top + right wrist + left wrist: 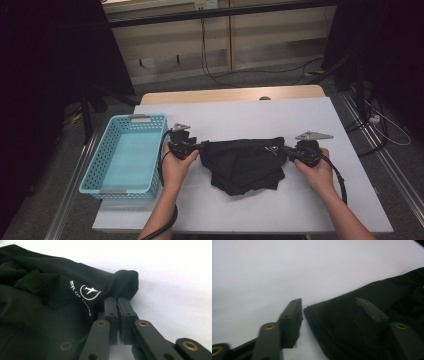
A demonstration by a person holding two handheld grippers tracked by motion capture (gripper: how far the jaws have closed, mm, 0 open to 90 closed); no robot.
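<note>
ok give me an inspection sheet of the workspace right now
surface: white table, wooden edge at the far side
job's things: black garment folded mid-table, white logo near its right corner; blue basket at the left, nothing in it
clutter: nothing seen
grippers: left gripper open, garment corner between its jaws; right gripper shut on the garment's other corner
cables: one trails from each gripper; more on the floor beyond
surroundings: wooden panels behind, dark stands at both sides

gripper (117,302): black jaws, brass screws | grey three-cornered plate (313,135) | black cable (340,180)
</note>
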